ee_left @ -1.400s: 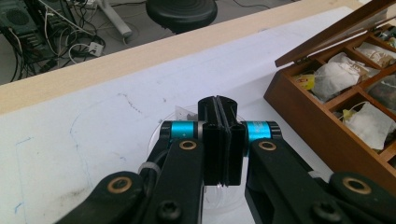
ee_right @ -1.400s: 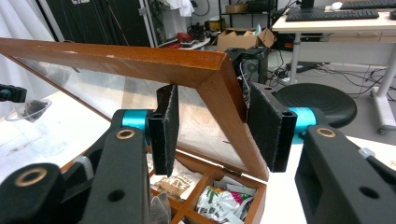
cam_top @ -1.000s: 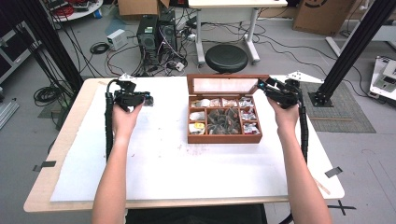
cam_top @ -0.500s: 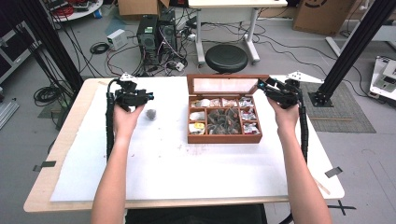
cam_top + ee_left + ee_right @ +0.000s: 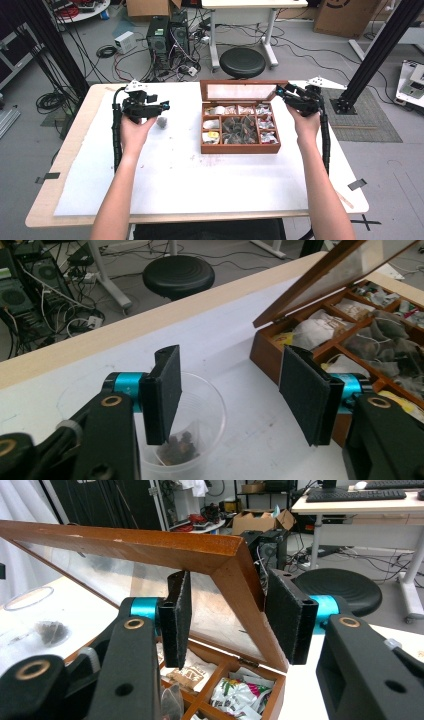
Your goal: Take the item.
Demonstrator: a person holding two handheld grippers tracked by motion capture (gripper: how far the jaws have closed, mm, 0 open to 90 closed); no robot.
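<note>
Here, at the left of the white-covered table (image 5: pixel 200 180), the left gripper (image 5: pixel 161 106) is hanging just above a clear plastic cup (image 5: pixel 161 121), its jaws standing wide apart after just having been opening, with nothing pressed between the pads. In the left gripper view, the cup (image 5: pixel 200 415) is standing upright on the white surface directly below and between the two black pads (image 5: pixel 167 390), and a dark pyramid tea bag (image 5: pixel 177 445) is lying at its bottom. The cup is sitting well to the left of the wooden tea box (image 5: pixel 240 147), apart from it.

At centre, the box is resting open on the table, its compartments holding assorted tea bags and sachets, with a heap of dark pyramid bags in the large middle compartment. Its glass-paned lid (image 5: pixel 240 91) is standing tilted up at the far side.

At the right, the right gripper (image 5: pixel 286 95) is gripping the lid's right-hand edge. In the right gripper view, the wooden frame of the lid (image 5: pixel 235 575) is running between the two pads, which are closing on it and holding the lid raised over the compartments. The person's forearms are reaching in from the near edge of the table, one to each gripper.
</note>
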